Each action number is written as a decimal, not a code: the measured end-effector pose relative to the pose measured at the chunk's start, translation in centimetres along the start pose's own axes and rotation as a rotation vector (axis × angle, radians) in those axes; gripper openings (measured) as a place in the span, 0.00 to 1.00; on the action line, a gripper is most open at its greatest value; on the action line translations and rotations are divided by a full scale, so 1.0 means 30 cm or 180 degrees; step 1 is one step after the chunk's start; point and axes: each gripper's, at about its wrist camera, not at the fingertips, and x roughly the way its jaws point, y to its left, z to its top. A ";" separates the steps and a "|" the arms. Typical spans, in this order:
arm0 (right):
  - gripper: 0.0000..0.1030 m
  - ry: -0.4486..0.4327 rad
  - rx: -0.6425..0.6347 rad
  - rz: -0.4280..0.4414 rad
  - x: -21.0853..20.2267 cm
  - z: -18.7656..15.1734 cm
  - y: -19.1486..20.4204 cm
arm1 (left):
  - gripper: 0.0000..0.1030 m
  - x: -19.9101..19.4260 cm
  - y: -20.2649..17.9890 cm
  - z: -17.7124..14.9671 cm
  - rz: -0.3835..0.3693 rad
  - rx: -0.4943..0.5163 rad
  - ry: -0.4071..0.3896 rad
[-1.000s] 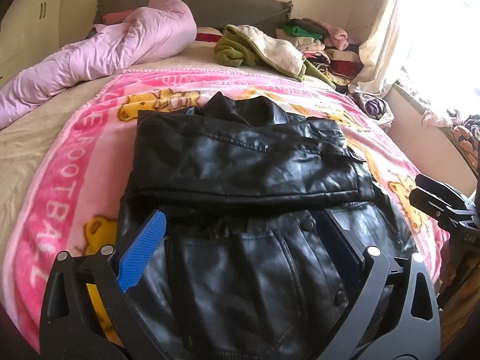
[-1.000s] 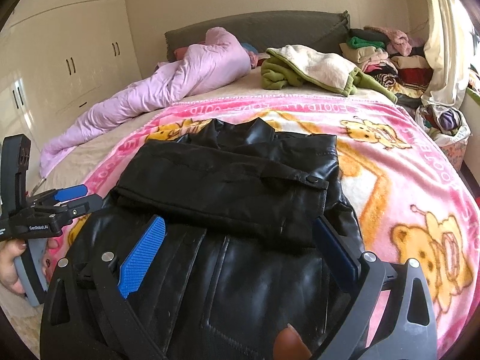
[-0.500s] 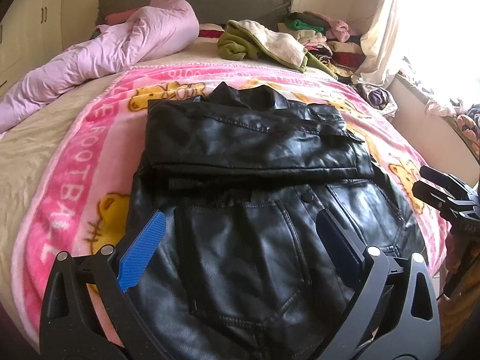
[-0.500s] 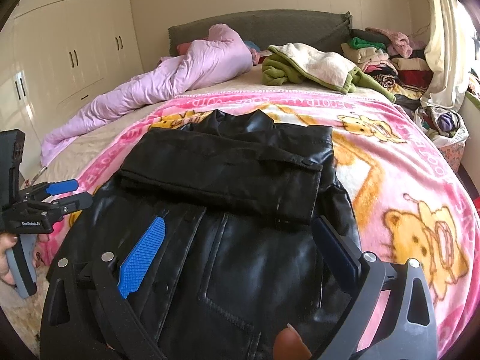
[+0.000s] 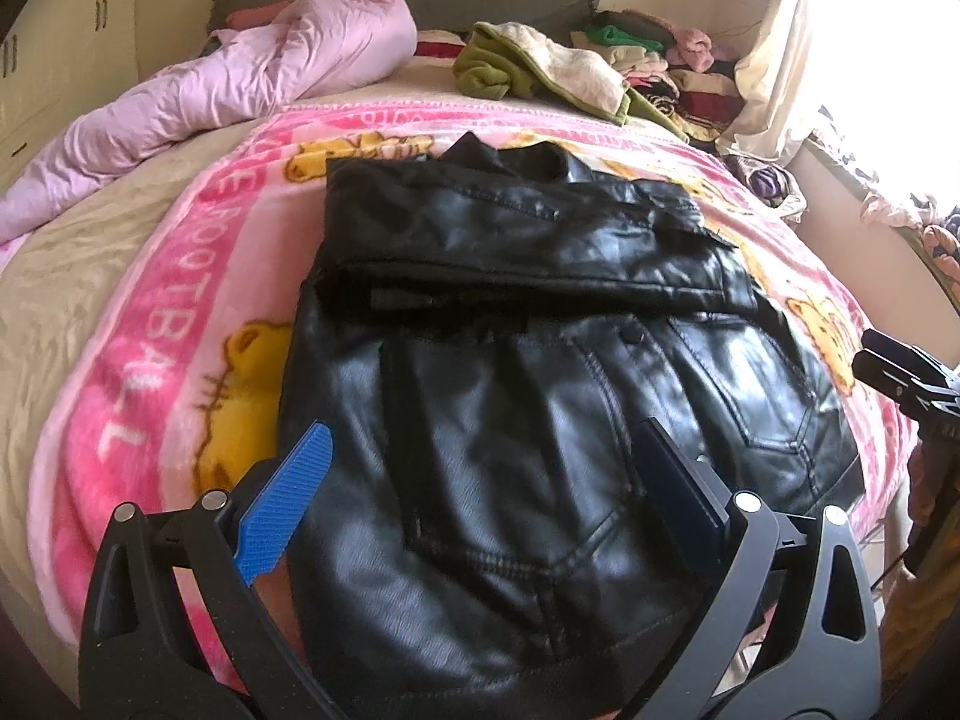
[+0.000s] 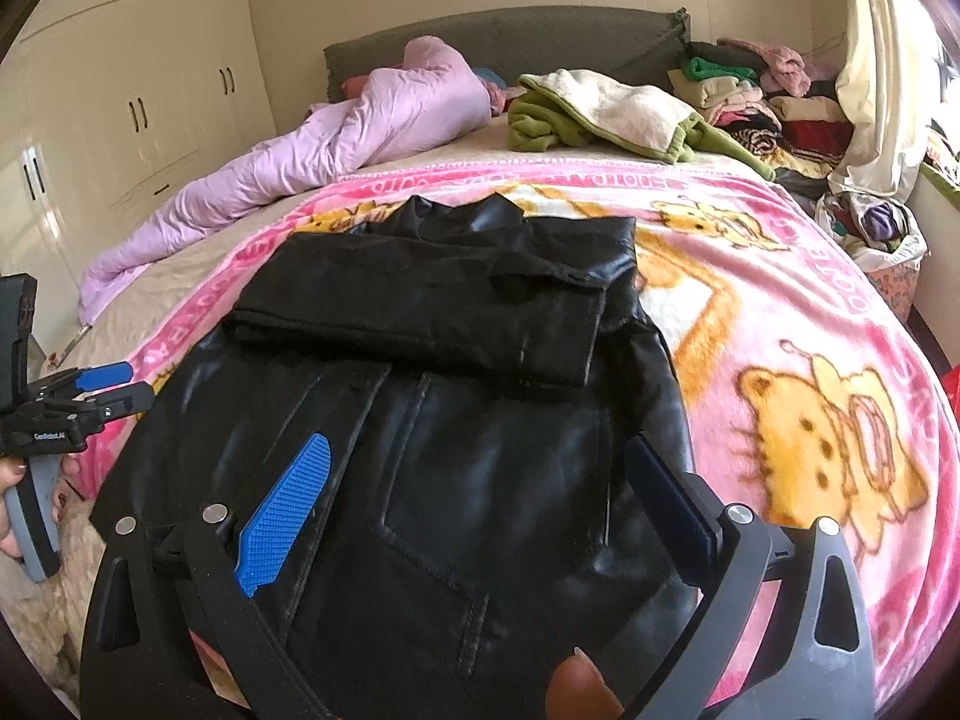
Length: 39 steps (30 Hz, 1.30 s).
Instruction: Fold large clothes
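My left gripper (image 5: 474, 492) hangs over the near end of a black leather jacket (image 5: 540, 360), its fingers spread wide with nothing between them. My right gripper (image 6: 480, 504) hangs the same way, spread wide and empty, above the jacket's lower panel.

The jacket lies flat on a pink cartoon blanket (image 6: 780, 312) that covers the bed. Its sleeves are folded across the chest as a dark band, toward 12 o'clock from both grippers, and the collar points at the headboard (image 6: 540, 36).

In the right wrist view, my left gripper shows at 9 o'clock, held in my hand (image 6: 18, 516) at the bed's edge.

Farther out at 11 o'clock lies a bunched lilac quilt (image 6: 336, 138). At 12 o'clock sits a green and cream fleece (image 6: 612, 114). At 1 o'clock, folded clothes (image 6: 756, 96) are stacked beside a curtain (image 6: 876, 60).
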 end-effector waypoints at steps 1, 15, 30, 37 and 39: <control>0.95 0.0022 0.0005 0.0011 -0.001 -0.010 -0.004 | 0.91 -0.001 0.007 -0.007 0.0008 -0.0014 0.0010; 0.95 0.0231 0.0068 -0.0056 -0.011 -0.104 -0.064 | 0.91 0.009 0.130 -0.137 0.0040 -0.0218 0.0293; 0.95 0.0493 0.0098 0.0051 -0.012 -0.175 -0.114 | 0.91 0.043 0.177 -0.202 -0.0555 -0.0278 0.0850; 0.95 0.0820 0.0049 0.0197 0.013 -0.236 -0.139 | 0.91 0.074 0.174 -0.211 -0.0664 -0.0236 0.0998; 0.95 0.0845 0.0060 0.0224 0.014 -0.249 -0.153 | 0.91 0.081 0.178 -0.209 -0.0705 -0.0259 0.1027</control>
